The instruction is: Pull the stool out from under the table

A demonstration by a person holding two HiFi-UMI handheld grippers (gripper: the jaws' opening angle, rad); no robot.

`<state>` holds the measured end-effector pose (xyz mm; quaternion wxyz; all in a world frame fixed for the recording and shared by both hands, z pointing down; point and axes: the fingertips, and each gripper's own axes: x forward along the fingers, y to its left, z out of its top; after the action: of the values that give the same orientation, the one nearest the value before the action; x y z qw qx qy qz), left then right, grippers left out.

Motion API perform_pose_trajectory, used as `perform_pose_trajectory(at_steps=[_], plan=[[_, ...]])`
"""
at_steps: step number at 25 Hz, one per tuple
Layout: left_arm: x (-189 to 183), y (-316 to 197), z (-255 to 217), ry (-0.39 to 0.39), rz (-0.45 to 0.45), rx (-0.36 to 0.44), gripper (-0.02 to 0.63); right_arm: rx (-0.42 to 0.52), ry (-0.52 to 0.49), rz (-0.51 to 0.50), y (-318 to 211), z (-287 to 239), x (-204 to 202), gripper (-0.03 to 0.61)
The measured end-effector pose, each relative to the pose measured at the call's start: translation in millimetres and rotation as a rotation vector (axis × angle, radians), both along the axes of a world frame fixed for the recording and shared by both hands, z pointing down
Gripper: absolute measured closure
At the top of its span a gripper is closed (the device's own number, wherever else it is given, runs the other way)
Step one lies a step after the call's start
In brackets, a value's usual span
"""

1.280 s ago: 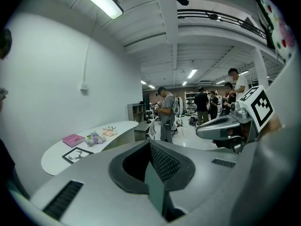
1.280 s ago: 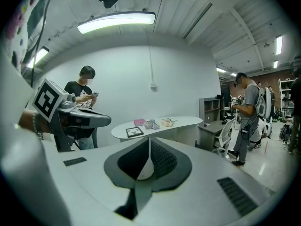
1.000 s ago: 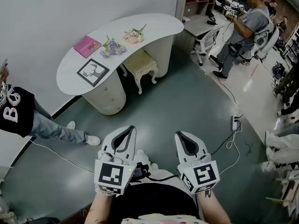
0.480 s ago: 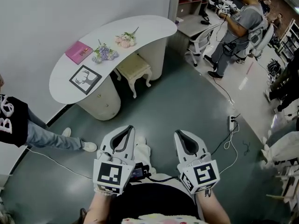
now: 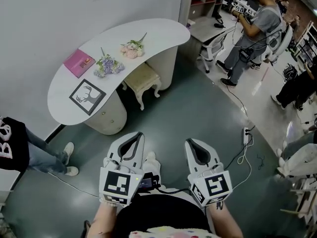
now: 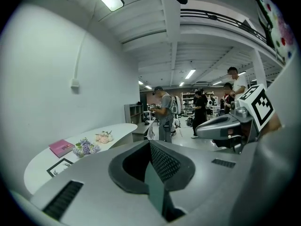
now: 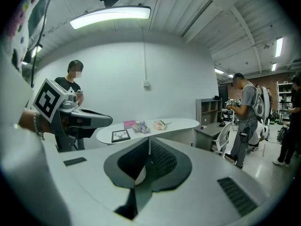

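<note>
A cream stool (image 5: 142, 78) with carved legs stands tucked under the curved white table (image 5: 153, 29) against the wall, its seat partly hidden by the tabletop. My left gripper (image 5: 140, 134) and right gripper (image 5: 188, 142) are held side by side in front of me, over the grey floor and well short of the stool. Both are shut with nothing in them. In the left gripper view the left gripper (image 6: 149, 143) points past the table (image 6: 120, 129). In the right gripper view the right gripper (image 7: 149, 141) faces the table (image 7: 178, 124); the stool is hidden there.
On the table lie a pink book (image 5: 79, 62), two flower bunches (image 5: 108, 64) and a framed deer picture (image 5: 88, 96). A person in jeans (image 5: 34, 152) stands at the left, another in grey (image 5: 252, 31) by an office chair (image 5: 215, 43). A power strip with cable (image 5: 245, 133) lies on the floor.
In the head view the table and stool have slid left and the person at left has moved toward the picture's edge. Both grippers keep their place in the picture and stay shut.
</note>
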<state>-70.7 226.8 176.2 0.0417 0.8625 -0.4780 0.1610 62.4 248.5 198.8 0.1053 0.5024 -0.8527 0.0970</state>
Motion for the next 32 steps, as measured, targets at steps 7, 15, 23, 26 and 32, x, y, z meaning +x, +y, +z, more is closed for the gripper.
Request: perform_pose_trajectory(at_steps=[7,15,23,26,32], plan=[[-12.8,-63.4,2.2,0.022,0.018,-0.015,0.597,-0.012,0.007,0.019,-61.2,1.2,-16.3,0.538],[-27.1,-127.2,-0.7,0.042,0.041,-0.012,0.597,-0.019,0.026,0.042,-123.0,-1.3,-32.2,0.538],[-43.5,-166.5,6.2,0.029,0.074,-0.03,0.597,-0.028,0.035,0.062,-162.8,-0.5,-49.0,0.538],[-48.4,-173.8,8.3,0.038,0.08,-0.034,0.597,-0.034,0.04,0.07,-169.2,1.4,-54.8,0.538],[-53.5,-181.9,14.5,0.067,0.077,-0.054,0.597,-0.047,0.048,0.084,-175.0,5.3,-60.3,0.538]])
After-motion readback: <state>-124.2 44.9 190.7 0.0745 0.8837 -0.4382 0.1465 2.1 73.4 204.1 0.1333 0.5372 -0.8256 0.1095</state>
